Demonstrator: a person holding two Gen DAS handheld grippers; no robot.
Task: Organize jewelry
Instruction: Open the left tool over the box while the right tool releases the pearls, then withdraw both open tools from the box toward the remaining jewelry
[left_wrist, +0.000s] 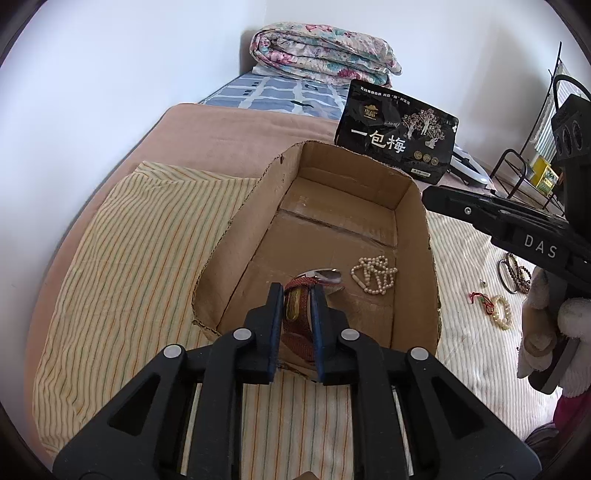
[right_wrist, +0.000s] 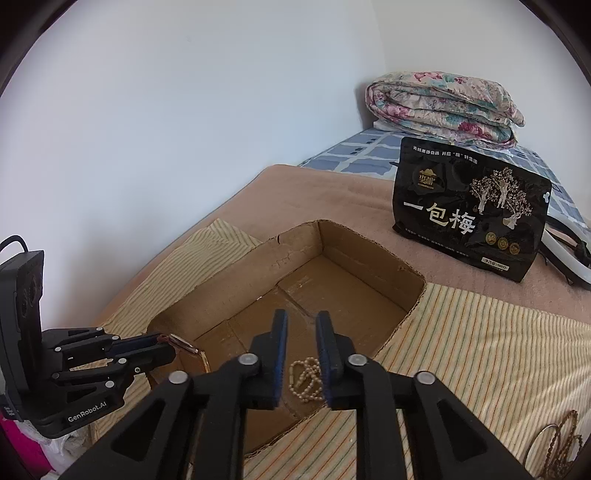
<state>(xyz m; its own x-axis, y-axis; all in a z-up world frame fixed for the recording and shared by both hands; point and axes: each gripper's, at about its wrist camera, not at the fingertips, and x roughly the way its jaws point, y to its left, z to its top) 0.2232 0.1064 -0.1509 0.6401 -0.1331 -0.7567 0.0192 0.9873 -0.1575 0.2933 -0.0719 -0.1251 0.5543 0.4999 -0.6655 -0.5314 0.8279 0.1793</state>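
Note:
A shallow cardboard box (left_wrist: 240, 251) lies on a striped cloth on the bed. My left gripper (left_wrist: 296, 297) reaches over its near edge, shut on a watch (left_wrist: 295, 306) with a red woven strap and a silver case; the watch's end sticks out past the fingertips. From the right wrist view the left gripper (right_wrist: 164, 345) holds the watch (right_wrist: 184, 347) just inside the box (right_wrist: 258, 266). A pearl necklace (left_wrist: 373, 276) lies loose on the box floor. My right gripper (right_wrist: 302, 332) hangs open above the necklace (right_wrist: 304, 380), not touching it. The right gripper (left_wrist: 430, 195) pokes over the box's right wall.
A black snack pouch (left_wrist: 399, 140) stands behind the box, with a folded floral quilt (left_wrist: 321, 51) beyond it. Right of the box lie a pearl bracelet (left_wrist: 502, 312), a red string (left_wrist: 482, 299) and dark bead bracelets (left_wrist: 517, 273). Bangles (right_wrist: 554, 446) rest on the cloth. A metal rack (left_wrist: 517, 170) stands far right.

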